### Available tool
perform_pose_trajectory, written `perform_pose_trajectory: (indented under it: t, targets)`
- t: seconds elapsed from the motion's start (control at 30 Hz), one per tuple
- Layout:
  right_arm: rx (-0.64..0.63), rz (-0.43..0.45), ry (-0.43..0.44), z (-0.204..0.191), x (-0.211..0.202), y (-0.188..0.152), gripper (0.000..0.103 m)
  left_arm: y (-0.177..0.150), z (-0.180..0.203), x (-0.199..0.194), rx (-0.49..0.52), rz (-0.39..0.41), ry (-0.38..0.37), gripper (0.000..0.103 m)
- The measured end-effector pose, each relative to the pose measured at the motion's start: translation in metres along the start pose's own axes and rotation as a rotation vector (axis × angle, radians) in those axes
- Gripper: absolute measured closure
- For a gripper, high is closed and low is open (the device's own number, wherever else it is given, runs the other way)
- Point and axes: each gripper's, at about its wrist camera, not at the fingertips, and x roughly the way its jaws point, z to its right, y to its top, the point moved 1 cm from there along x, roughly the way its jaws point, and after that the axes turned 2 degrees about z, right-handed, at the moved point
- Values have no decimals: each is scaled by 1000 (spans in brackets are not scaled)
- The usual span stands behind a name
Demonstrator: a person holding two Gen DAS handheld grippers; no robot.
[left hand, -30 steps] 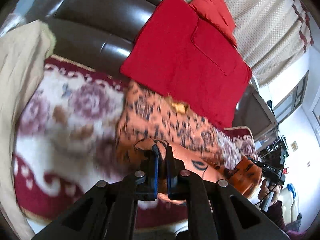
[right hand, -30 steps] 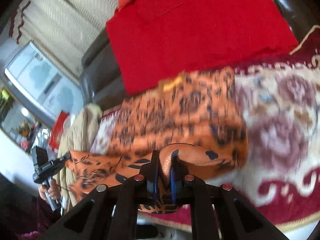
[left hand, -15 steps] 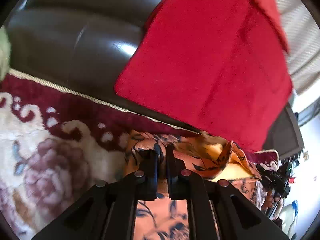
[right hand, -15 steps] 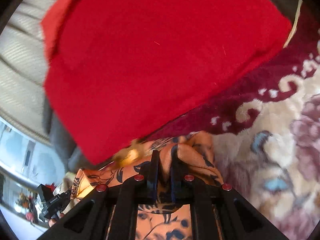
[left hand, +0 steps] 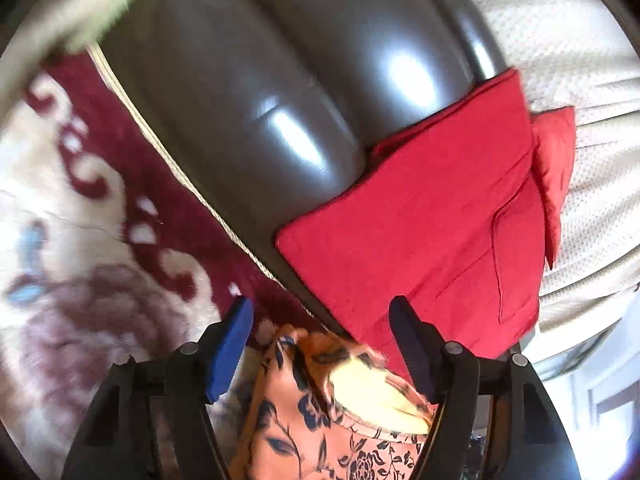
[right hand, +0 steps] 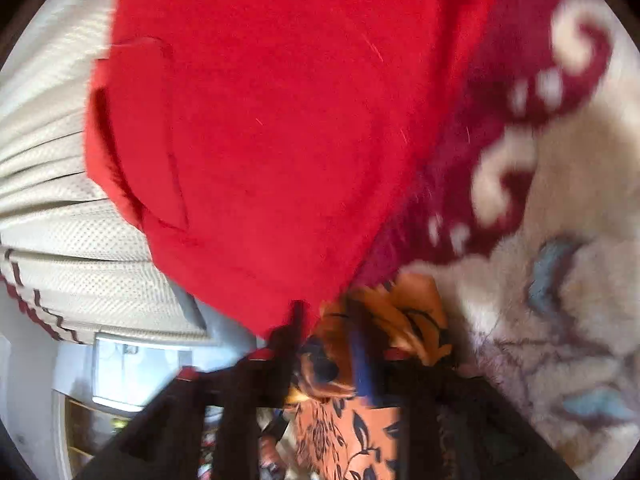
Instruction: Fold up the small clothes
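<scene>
An orange garment with a dark floral print [left hand: 320,420] lies folded on the patterned blanket, with its yellow inner side showing. My left gripper [left hand: 320,316] is open, its blue-padded fingers [left hand: 230,344] standing wide on either side of the garment's far edge, holding nothing. In the right wrist view the same garment [right hand: 400,328] lies bunched between and around the fingers of my right gripper [right hand: 324,320]. That view is blurred; the jaws stand a little apart with cloth between them.
A red cushion [left hand: 432,232] leans on the dark leather sofa back [left hand: 260,100]; it fills the right wrist view [right hand: 260,120]. The maroon and cream floral blanket [left hand: 80,240] covers the seat. Cream curtains [right hand: 48,208] hang behind.
Both grippers carried the garment's edge forward to the sofa back, folding it over. My left gripper has opened and let go. My right jaws have parted slightly.
</scene>
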Motion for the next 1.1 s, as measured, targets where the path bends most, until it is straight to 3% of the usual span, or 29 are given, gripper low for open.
perform_pose_trajectory:
  t: [0.03, 0.1, 0.13, 0.23, 0.27, 0.3, 0.33, 0.4, 0.47, 0.53, 0.63, 0.7, 0.73, 0.8, 0.87, 0.97, 1.1]
  targets:
    - [-7, 43, -7, -6, -10, -1, 12, -7, 8, -7, 31, -6, 4, 32]
    - [-50, 139, -54, -21, -28, -9, 10, -34, 33, -21, 146, -17, 40, 32]
    - [-125, 121, -99, -35, -28, -17, 10, -53, 47, -23, 222, -30, 77, 32]
    - [-360, 13, -271, -69, -2, -58, 27, -106, 78, -15, 423, -51, 198, 32]
    - [-452, -40, -343, -78, 15, -78, 37, -119, 83, -8, 459, -60, 218, 32]
    - [-506, -74, -382, -82, 26, -91, 56, -129, 85, 3, 476, -84, 229, 32]
    - [-601, -137, -449, -88, 47, -113, 65, -139, 86, 18, 480, -132, 241, 32]
    - [-773, -216, -579, -95, 81, -150, 67, -141, 82, 41, 449, -205, 288, 32]
    - [-899, -222, -645, -103, 99, -170, 66, -133, 80, 61, 445, -230, 308, 32]
    - [-967, -247, -657, -111, 121, -178, 66, -119, 83, 79, 455, -247, 312, 32]
    - [-982, -263, -687, -112, 148, -160, 66, -94, 93, 105, 457, -261, 279, 32]
    - [-954, -243, -680, -116, 167, -145, 66, -75, 83, 115, 353, -230, 216, 32]
    - [-922, -213, -657, -118, 174, -134, 66, -65, 71, 118, 249, -222, 159, 32]
    - [-848, -117, -549, -124, 175, -115, 66, -50, 49, 116, 137, -206, 118, 32]
    - [-760, -34, -450, -129, 165, -101, 66, -43, 38, 91, 124, -109, 80, 32]
    - [-706, 9, -378, -135, 151, -102, 64, -49, 40, 48, 187, -24, 122, 32]
    - [-801, -71, -395, -139, 139, -143, 64, -78, 50, -4, 319, -2, 278, 31]
